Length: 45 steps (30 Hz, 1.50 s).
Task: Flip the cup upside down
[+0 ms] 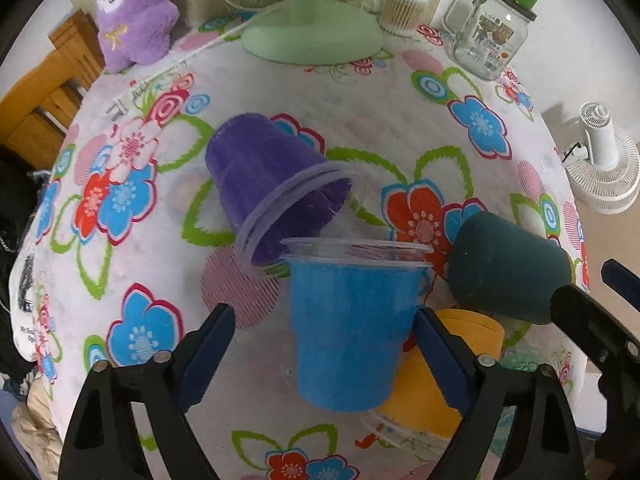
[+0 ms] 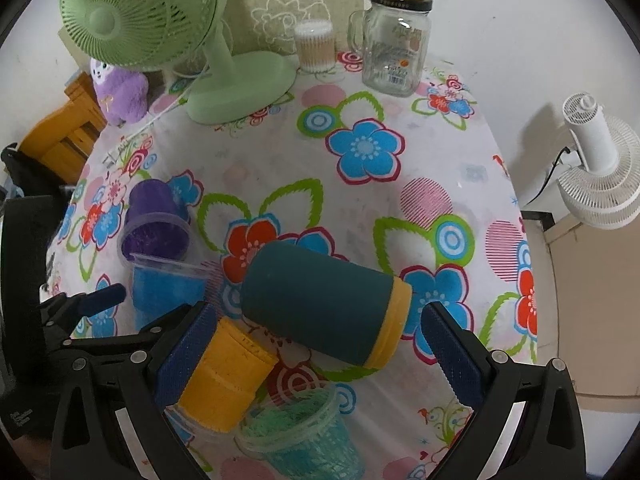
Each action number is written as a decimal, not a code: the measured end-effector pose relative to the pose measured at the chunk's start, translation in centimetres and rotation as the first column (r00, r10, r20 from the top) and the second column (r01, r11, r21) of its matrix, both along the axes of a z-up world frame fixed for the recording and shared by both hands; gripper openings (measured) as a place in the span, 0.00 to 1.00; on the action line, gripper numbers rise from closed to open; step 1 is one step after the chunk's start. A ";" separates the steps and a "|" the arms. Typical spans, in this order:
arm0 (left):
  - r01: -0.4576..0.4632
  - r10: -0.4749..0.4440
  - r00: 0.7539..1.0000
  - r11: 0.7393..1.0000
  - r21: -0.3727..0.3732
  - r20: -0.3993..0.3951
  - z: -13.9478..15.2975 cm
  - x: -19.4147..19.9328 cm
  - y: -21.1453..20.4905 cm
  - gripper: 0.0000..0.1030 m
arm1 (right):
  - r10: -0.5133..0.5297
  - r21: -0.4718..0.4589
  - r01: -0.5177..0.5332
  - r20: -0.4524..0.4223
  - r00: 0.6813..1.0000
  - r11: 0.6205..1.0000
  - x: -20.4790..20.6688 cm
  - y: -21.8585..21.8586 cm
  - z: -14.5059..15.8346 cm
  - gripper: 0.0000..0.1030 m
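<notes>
Blue cup (image 1: 347, 324) upright between the left gripper (image 1: 324, 344) fingers, spread wide, right pad touching; purple cup (image 1: 272, 184) tipped just beyond; right gripper (image 2: 316, 352) agape around dark cup (image 2: 320, 304) lying sideways, near yellow cup (image 2: 224, 376)

Clearly a home, probably a living room or bedroom corner. A table with a flowered cloth (image 2: 360, 208), a green desk fan (image 2: 152, 28), a purple plush toy (image 1: 134, 12), a jar of cotton swabs (image 2: 314, 46), a glass mug (image 2: 394, 56), 1 white floor fan (image 2: 600, 168) against a plain wall.
</notes>
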<state>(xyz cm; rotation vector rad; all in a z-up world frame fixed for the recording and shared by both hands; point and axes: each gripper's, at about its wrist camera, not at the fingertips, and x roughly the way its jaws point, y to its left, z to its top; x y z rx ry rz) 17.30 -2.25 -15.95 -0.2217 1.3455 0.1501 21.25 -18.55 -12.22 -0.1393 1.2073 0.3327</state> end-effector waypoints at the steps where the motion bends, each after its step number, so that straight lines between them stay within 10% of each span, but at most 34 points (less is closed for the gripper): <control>1: 0.008 -0.008 1.000 1.000 -0.010 -0.008 -0.3 0.2 -0.1 0.83 | 0.003 -0.005 -0.003 -0.002 1.000 1.000 -0.1 0.2 -0.2 1.00; 5: 0.043 -0.044 0.999 0.999 -0.015 -0.021 -1.0 0.6 -0.3 0.64 | 0.006 -0.015 -0.006 -0.009 1.000 1.000 -0.2 0.7 -0.5 1.00; 27: 0.279 -0.279 0.953 0.960 0.017 0.117 4.3 -4.8 2.8 0.62 | -0.049 -0.013 0.050 0.051 0.998 0.999 -5.6 4.7 3.4 1.00; 37: 0.506 -0.514 0.846 0.858 0.086 0.141 5.1 -8.5 3.5 0.62 | -0.116 0.042 0.116 0.007 0.993 0.992 -10.7 5.7 3.1 1.00; 45: 0.695 -0.703 0.699 0.711 0.106 0.134 4.2 -11.2 2.1 0.62 | -0.209 0.029 0.209 -0.016 0.978 0.977 -14.3 4.8 2.0 1.00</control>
